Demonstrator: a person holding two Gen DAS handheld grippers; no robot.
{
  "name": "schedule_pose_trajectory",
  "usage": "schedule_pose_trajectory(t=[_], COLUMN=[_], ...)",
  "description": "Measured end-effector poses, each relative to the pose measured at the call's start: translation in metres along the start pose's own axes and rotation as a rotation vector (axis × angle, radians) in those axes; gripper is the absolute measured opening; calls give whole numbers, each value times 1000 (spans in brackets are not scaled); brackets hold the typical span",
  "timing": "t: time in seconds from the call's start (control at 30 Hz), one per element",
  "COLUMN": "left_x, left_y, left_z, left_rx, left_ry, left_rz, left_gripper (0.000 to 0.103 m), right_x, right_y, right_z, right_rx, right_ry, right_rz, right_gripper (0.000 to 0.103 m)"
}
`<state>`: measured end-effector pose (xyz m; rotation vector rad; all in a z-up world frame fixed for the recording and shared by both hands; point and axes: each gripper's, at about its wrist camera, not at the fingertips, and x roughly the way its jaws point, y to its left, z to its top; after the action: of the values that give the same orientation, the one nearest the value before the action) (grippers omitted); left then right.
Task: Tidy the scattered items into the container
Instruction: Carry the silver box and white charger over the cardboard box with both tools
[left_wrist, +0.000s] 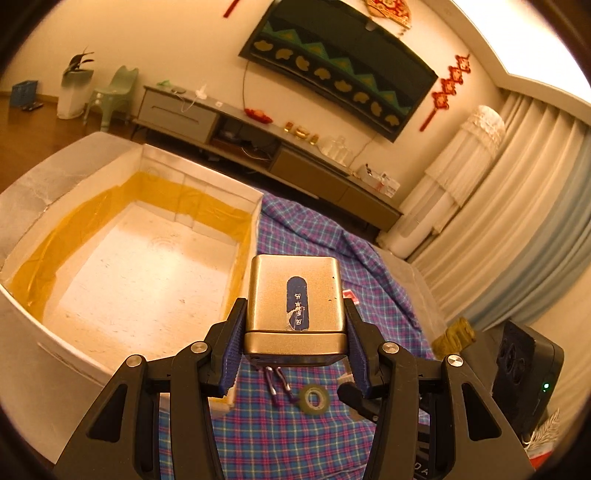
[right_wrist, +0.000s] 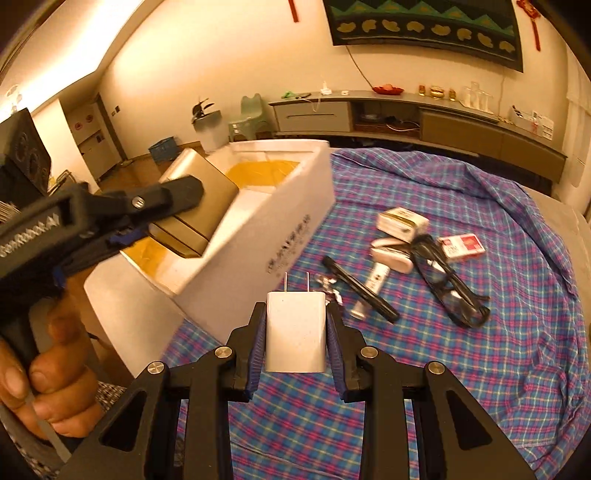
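Over the white foam box: left gripper clamps gold tin.
Right gripper pinches white charger above plaid cloth; glasses, pen lie scattered.

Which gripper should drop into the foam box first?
Left. The left gripper holds the gold tin at the white foam box rim. The right gripper, holding the white charger, sits back over the plaid cloth.
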<state>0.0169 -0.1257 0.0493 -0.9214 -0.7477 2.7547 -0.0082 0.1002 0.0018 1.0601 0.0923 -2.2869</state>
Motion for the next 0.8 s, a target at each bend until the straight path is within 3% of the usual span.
schedule_pose_trajectory(t=[0.43,0.8], left_x=[-12,25], left_y=[30,54], left_z=[43,81], left_rx=[3,-8], left_ry=[-76,-69], left_rz=[39,115], left_gripper=[51,51], right_x=[20,41], right_y=[38,56], right_z=[32,77], right_rx=[-57,-129], right_ry=[32,45], right_rz=[66,84], right_gripper=[32,32])
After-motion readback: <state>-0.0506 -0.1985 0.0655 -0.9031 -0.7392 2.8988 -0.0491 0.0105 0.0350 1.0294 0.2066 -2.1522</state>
